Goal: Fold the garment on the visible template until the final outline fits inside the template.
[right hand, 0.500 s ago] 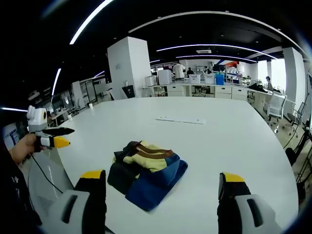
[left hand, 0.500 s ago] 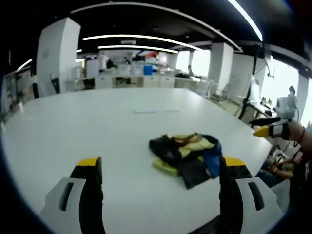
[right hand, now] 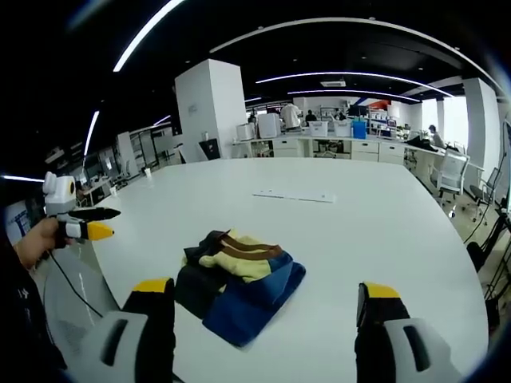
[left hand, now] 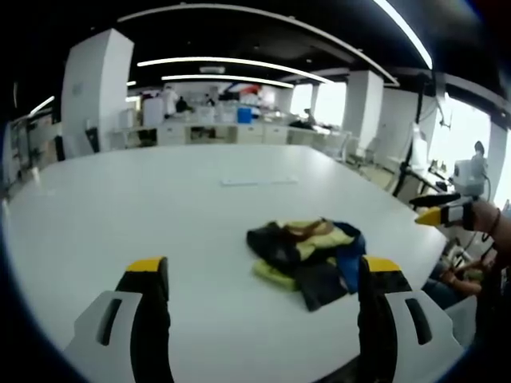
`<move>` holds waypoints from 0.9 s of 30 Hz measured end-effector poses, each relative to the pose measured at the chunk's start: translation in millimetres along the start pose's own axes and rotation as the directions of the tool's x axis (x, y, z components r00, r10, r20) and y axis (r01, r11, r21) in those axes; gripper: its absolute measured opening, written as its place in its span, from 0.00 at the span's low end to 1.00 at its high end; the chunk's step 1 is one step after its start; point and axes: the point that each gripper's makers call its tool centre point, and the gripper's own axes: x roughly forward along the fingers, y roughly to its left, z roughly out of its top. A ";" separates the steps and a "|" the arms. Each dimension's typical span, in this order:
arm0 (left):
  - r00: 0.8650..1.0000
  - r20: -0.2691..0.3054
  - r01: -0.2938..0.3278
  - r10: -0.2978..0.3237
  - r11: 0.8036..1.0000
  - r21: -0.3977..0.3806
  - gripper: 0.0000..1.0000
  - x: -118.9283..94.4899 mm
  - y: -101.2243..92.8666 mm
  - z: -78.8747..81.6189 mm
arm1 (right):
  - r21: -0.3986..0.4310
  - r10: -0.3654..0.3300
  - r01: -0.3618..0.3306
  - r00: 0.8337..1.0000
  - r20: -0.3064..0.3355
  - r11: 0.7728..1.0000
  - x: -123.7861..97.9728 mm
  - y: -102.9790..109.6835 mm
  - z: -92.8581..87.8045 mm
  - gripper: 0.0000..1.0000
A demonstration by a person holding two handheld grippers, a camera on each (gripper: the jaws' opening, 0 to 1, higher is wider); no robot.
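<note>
Nothing looked folded yet: the garment [left hand: 307, 251] lay crumpled on the white desk [left hand: 120, 207], at about one o'clock from the left gripper [left hand: 263, 275] and eleven o'clock from the right gripper [right hand: 263, 297], both with jaws apart and empty.

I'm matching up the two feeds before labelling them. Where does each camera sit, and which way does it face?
Left gripper view: rides on the left gripper, looking forward over its own two open jaws at the crumpled garment on the white table; the right gripper, held in a hand, enters at the right edge.
Right gripper view: rides on the right gripper, facing the garment from the other side; the left gripper and a hand enter at the left.
Shared: garment, table, the flat strip beyond.
</note>
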 end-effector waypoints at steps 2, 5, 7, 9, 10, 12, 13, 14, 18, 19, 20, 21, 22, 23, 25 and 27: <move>1.000 -0.004 0.000 0.000 1.000 -0.003 0.95 0.5 0.6 -0.8 | 0.001 0.001 -0.001 1.000 -0.002 1.000 0.8 0.0 -0.6 0.94; 1.000 -0.006 0.002 -0.002 1.000 0.001 0.95 1.2 0.8 -1.2 | 0.001 0.001 -0.001 1.000 -0.002 1.000 1.6 0.0 -0.5 0.94; 1.000 -0.004 0.005 -0.005 1.000 0.001 0.95 1.5 0.6 -0.6 | 0.001 0.001 -0.001 1.000 -0.002 1.000 2.0 -0.1 -0.3 0.94; 1.000 -0.001 0.005 -0.005 1.000 0.001 0.95 1.6 0.9 0.2 | 0.001 0.002 -0.002 1.000 -0.001 1.000 2.2 -0.1 0.0 0.94; 1.000 0.000 0.006 -0.006 1.000 0.002 0.94 1.6 0.9 0.7 | 0.002 0.001 -0.001 1.000 0.001 1.000 2.3 -0.2 0.3 0.93; 1.000 0.003 0.005 -0.005 1.000 0.001 0.94 1.5 1.3 1.5 | -0.003 0.002 -0.002 1.000 0.001 1.000 2.2 0.2 0.0 0.92; 1.000 0.005 0.004 -0.004 1.000 0.001 0.94 1.4 1.6 1.8 | -0.004 0.001 -0.001 1.000 0.000 1.000 2.2 0.1 -0.2 0.91; 1.000 0.007 0.004 -0.004 1.000 0.001 0.94 1.5 1.9 2.1 | -0.005 0.000 0.000 1.000 0.000 1.000 2.2 -0.1 -0.3 0.91; 1.000 0.005 0.001 -0.001 1.000 0.000 0.93 1.2 2.4 1.4 | 0.003 -0.002 0.002 1.000 0.003 1.000 1.7 -0.8 0.0 0.90; 1.000 0.005 0.001 -0.001 1.000 0.001 0.93 1.1 2.5 1.3 | 0.003 -0.002 0.002 1.000 0.004 1.000 1.6 -0.8 0.2 0.90; 1.000 0.006 0.001 -0.001 1.000 0.002 0.92 1.2 2.4 1.3 | 0.004 -0.003 0.003 1.000 0.004 1.000 1.5 -0.8 0.2 0.90; 1.000 0.006 -0.002 0.002 1.000 0.002 0.92 1.2 2.7 1.4 | 0.004 -0.003 0.003 1.000 0.004 1.000 1.4 -1.1 0.3 0.90; 1.000 0.009 -0.002 0.002 1.000 0.003 0.92 1.2 2.5 1.7 | 0.003 -0.004 0.004 1.000 0.003 1.000 1.4 -1.2 0.1 0.90; 1.000 0.009 0.000 0.000 1.000 0.003 0.91 1.1 2.0 1.8 | 0.003 -0.004 0.004 1.000 0.001 1.000 1.1 -1.4 -0.3 0.90; 1.000 0.007 0.000 0.000 1.000 0.003 0.90 1.2 1.8 1.4 | 0.004 -0.004 0.004 1.000 0.002 1.000 1.0 -1.4 -0.5 0.90; 1.000 0.007 0.000 0.000 1.000 0.006 0.90 1.4 1.8 1.1 | 0.005 -0.005 0.005 1.000 0.002 1.000 0.9 -1.3 -0.9 0.90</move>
